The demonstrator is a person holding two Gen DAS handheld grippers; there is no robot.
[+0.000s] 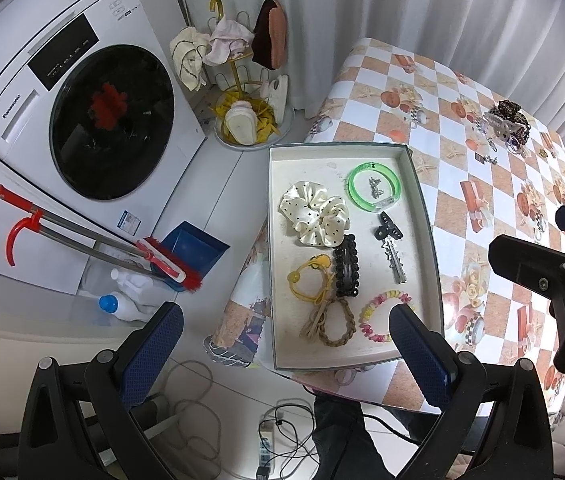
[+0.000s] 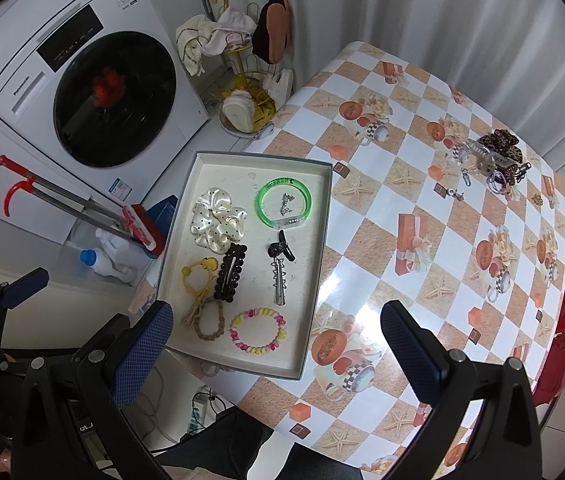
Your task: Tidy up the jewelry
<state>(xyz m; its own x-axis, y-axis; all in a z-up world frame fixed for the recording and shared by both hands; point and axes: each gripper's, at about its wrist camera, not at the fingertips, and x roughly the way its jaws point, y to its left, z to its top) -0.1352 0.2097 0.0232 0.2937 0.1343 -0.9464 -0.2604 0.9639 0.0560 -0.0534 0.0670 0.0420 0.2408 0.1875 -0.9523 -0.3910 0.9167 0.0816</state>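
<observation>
Jewelry still to be sorted sits in a small heap (image 2: 496, 160) at the far right of the checked table (image 2: 382, 240), and the coming reach depends on how that heap lies from each claw. The right gripper (image 2: 278, 354) hangs spread wide and empty over the near edge of the table, one finger above the near right corner of the shallow grey tray (image 2: 318, 216) and the other above bare tablecloth. From it the heap lies far and to the right, well apart across open cloth, with a few small loose charms (image 2: 456, 194) lying on the cloth on its near side. The left gripper (image 1: 286, 346) is also wide open and holds nothing; it hovers over the near left side of the tray, with its left finger out past the table edge, so the heap is farther from it and the tray lies between. By that layout the right gripper looks the better placed for the next pick. The heap is a tangle of a leopard-print clip, a clear clip and rings, stretched roughly left to right; which piece lies on top is hard to tell. Inside the tray lie a cream scrunchie (image 2: 218, 218), a green bangle (image 2: 284, 202) ringing small silver pieces, a black beaded clip (image 2: 230, 272) and a pink and yellow bracelet (image 2: 258, 330).
</observation>
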